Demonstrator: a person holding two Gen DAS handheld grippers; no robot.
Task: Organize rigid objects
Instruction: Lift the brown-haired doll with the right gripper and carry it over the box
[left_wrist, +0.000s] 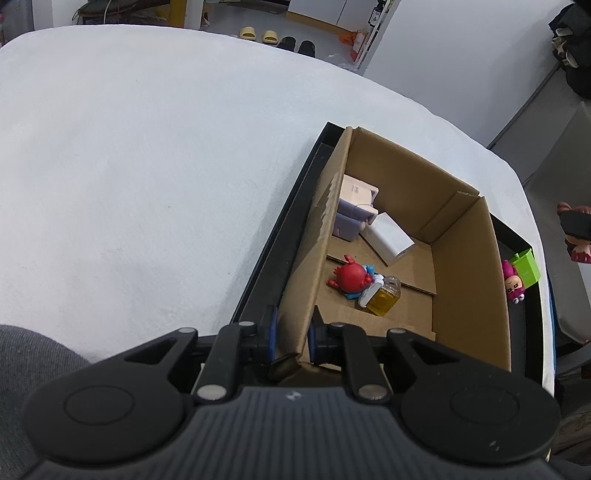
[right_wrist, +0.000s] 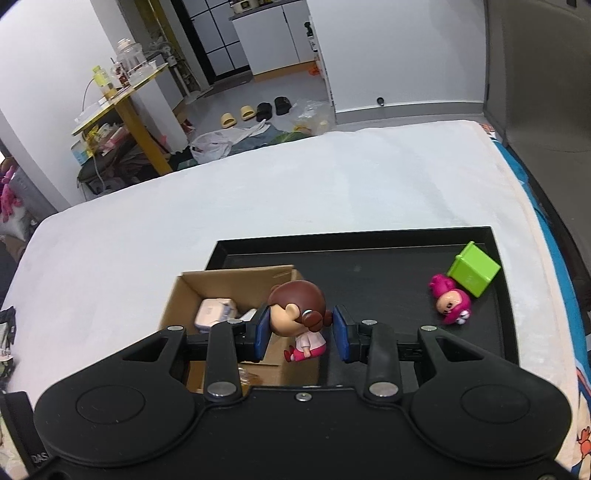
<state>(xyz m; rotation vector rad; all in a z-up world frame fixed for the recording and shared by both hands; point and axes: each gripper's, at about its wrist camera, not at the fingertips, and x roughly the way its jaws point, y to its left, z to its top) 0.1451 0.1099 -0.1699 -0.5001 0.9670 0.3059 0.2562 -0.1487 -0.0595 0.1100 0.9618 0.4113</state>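
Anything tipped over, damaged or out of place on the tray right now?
Yes. On the black tray, the pink-haired doll lies on its side and the green cube sits tilted against it, both outside the cardboard box. The box's near corner looks torn.

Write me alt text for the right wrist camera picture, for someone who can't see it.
The right tool holds a brown-haired doll figurine between its blue pads, above the edge of an open cardboard box that stands on a black tray. On the tray's right side lie a pink doll and a green cube.
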